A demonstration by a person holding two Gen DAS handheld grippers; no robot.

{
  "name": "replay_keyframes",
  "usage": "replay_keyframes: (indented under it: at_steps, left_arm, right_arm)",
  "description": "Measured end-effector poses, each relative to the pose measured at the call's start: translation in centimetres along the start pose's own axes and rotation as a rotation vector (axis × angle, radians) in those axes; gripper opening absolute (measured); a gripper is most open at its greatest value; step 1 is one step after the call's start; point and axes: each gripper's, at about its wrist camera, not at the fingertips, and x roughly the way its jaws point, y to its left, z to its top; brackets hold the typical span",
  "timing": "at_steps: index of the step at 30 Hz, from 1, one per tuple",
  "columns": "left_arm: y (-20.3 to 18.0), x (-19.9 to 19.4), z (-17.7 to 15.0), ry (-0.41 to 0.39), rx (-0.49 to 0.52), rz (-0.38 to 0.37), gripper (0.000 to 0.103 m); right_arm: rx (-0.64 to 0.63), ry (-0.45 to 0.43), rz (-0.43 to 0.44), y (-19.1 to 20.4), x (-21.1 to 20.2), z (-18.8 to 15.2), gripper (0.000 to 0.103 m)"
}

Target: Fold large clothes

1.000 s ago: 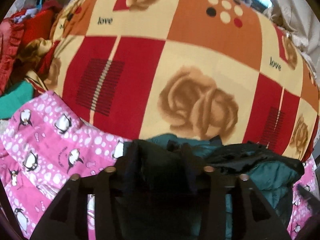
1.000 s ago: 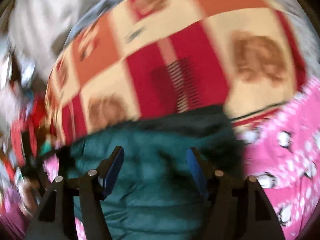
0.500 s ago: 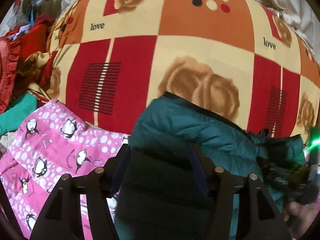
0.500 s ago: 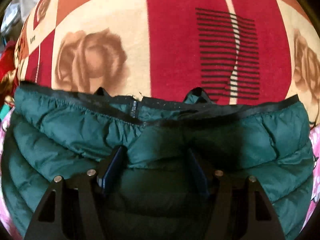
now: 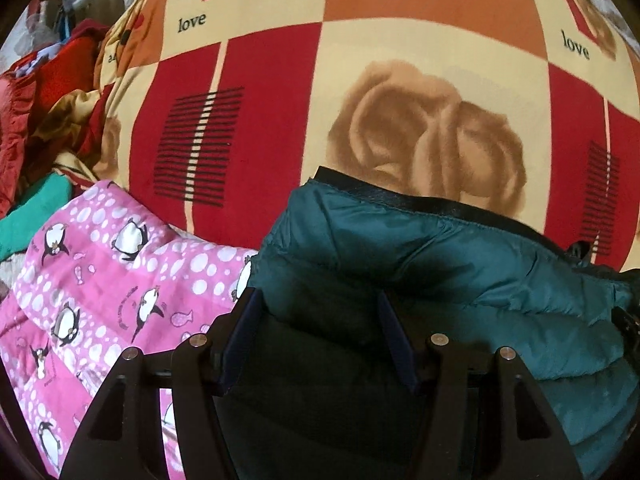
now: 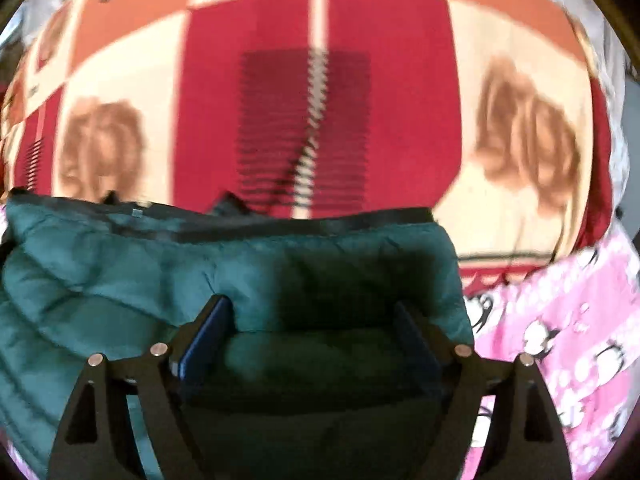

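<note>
A dark teal quilted jacket [image 5: 460, 280] lies folded on the bed, with a black trim along its far edge. It also fills the lower part of the right wrist view [image 6: 168, 272]. My left gripper [image 5: 318, 312] is open, its jaws spread over the jacket's left end. My right gripper [image 6: 314, 316] is open, its jaws spread over the jacket's right end. Neither holds the fabric.
A patchwork bedspread [image 5: 360, 60] in red, orange and cream with rose prints covers the bed beyond the jacket. A pink penguin-print quilt [image 5: 100, 280] lies under and beside the jacket, also at the right of the right wrist view [image 6: 568, 340]. Red and green clothes [image 5: 36, 120] are piled at far left.
The jacket, bunched up at the left gripper a second ago, now lies folded flat. The left gripper has opened. The right gripper has drawn back towards the jacket's right end.
</note>
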Motion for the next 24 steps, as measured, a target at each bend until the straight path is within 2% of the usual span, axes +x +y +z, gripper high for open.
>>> replay_keyframes:
  at_steps: [5,11,14,17,20,24]
  left_arm:
    - [-0.2,1.0,-0.2,-0.006,0.009,0.011,0.035]
    - [-0.1,1.5,-0.3,0.006,-0.009,0.005,0.036]
    - [0.1,1.5,-0.4,0.004,-0.015,-0.001,0.037]
    - [0.2,1.5,-0.5,0.000,-0.025,-0.006,0.037]
    - [0.3,1.5,-0.6,-0.005,-0.029,-0.009,0.037]
    - [0.4,1.5,-0.7,-0.008,-0.032,-0.013,0.037]
  right_arm:
    - [0.037,0.008,0.006,-0.5,2.6,-0.2,0.094]
    - [0.047,0.007,0.013,-0.5,3.5,-0.2,0.096]
    - [0.066,-0.004,0.028,-0.4,0.7,-0.7,0.095]
    - [0.087,-0.042,0.133,-0.8,-2.6,-1.3,0.095]
    - [0.072,-0.060,0.175,-0.8,-4.8,-2.6,0.095]
    - [0.065,-0.037,0.157,-1.5,-3.8,-3.7,0.095]
